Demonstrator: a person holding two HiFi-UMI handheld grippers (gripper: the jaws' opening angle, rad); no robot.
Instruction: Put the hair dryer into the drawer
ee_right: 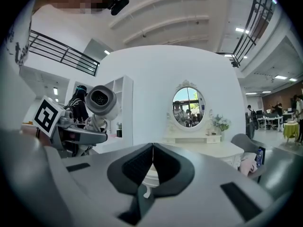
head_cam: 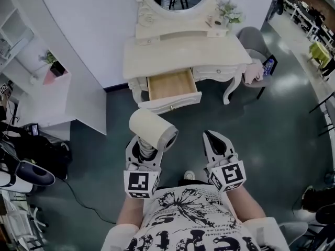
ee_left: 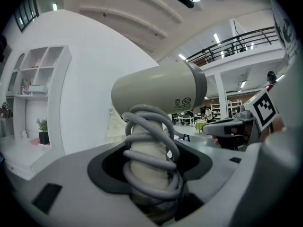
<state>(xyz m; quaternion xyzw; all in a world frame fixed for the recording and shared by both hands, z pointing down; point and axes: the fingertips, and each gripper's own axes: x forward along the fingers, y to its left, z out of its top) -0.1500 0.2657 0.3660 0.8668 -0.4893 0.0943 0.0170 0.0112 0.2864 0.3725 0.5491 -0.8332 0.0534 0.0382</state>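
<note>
Hair dryer carried in front of the open drawer

The left gripper (head_cam: pixel 146 149) is clenched on the handle of the cream hair dryer (head_cam: pixel 153 129), whose grey cord (ee_left: pixel 150 126) is coiled around that handle. The barrel stands above the jaws, well short of the white bench (head_cam: pixel 183 56). The bench's wooden drawer (head_cam: pixel 171 85) is pulled out. The right gripper (head_cam: pixel 214 136) is level beside the left one, with its pads pressed together on nothing.
</note>
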